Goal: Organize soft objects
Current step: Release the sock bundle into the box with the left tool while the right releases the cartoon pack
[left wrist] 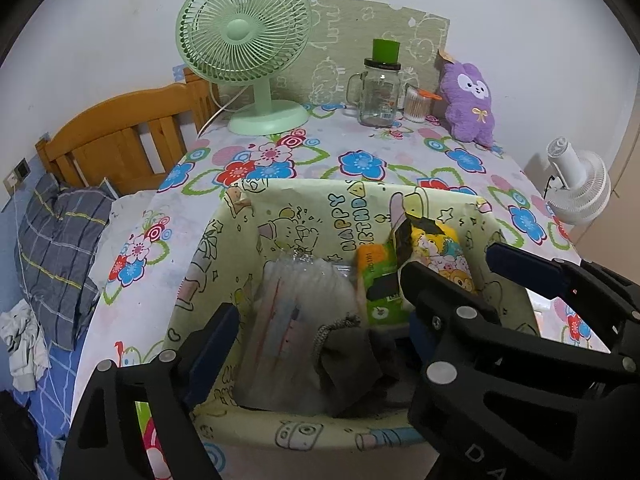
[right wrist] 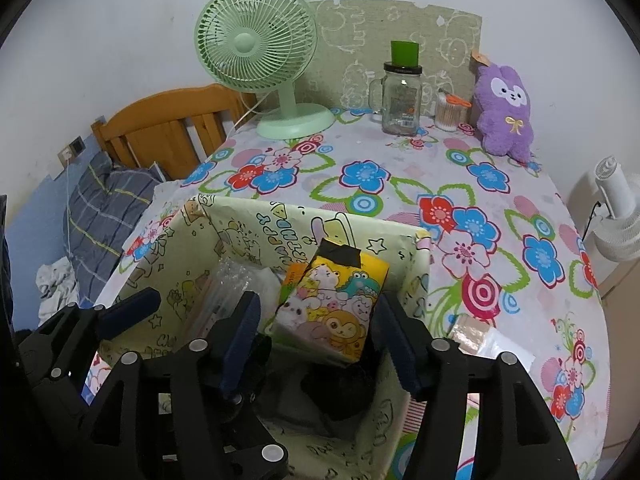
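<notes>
Even, soft indoor light, no hard shadows around my box (left wrist: 280, 216). Box floor dark, things down there murky. Faint glare on the plastic bag (left wrist: 296, 280) inside it. Strong fisheye bending, black vignette corners. Focus sharp.

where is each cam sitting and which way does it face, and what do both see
Left wrist: sits on the left gripper, looking forward and down into the paper-lined box; its own open fingers frame the view, and the right gripper reaches in beside it.
Right wrist: sits on the right gripper, looking down at the cartoon tissue pack; the left gripper shows beside it.
Shared: box, tissue pack, green fan, glass jar, purple plush.
</notes>
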`<state>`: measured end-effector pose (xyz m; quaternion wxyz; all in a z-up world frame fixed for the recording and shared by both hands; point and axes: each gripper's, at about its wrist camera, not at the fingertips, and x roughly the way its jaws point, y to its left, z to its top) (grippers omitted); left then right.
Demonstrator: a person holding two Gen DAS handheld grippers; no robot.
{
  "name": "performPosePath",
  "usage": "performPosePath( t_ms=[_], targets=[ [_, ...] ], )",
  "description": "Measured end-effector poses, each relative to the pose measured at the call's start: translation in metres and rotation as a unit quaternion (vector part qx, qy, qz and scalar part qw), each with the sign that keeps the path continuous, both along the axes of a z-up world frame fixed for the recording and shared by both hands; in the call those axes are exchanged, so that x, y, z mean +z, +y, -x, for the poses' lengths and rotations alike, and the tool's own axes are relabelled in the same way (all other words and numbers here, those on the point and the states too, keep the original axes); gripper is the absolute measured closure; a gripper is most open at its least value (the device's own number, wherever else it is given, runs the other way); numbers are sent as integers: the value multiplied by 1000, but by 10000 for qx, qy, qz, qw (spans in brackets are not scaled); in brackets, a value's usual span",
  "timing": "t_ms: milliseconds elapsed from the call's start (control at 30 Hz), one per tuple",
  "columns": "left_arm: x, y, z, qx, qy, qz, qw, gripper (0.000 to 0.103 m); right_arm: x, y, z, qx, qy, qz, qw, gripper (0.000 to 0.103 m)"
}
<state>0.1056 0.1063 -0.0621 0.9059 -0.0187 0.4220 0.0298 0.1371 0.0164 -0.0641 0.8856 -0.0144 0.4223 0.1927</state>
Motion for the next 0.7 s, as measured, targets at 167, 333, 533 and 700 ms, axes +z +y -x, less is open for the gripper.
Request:
performPosePath(
  t_ms=[167,333,533,700],
  targets=[
    [6,-6,6,2,-99,-8,10000,6,5,-10,7,-81,-42,-105,9999,28],
    [11,-13,11,-1,-171,-48,9998,2,10,-18,12,-187,-98,-142,9997,23],
    [19,-22,16,-87,-226,27,9997,0,19,-30,18,-227,-152,-192,9994,22],
    [27,-32,20,-137,-321,32,9994,0,28,-41,25,-299,-315,-203,9989,16]
  ],
)
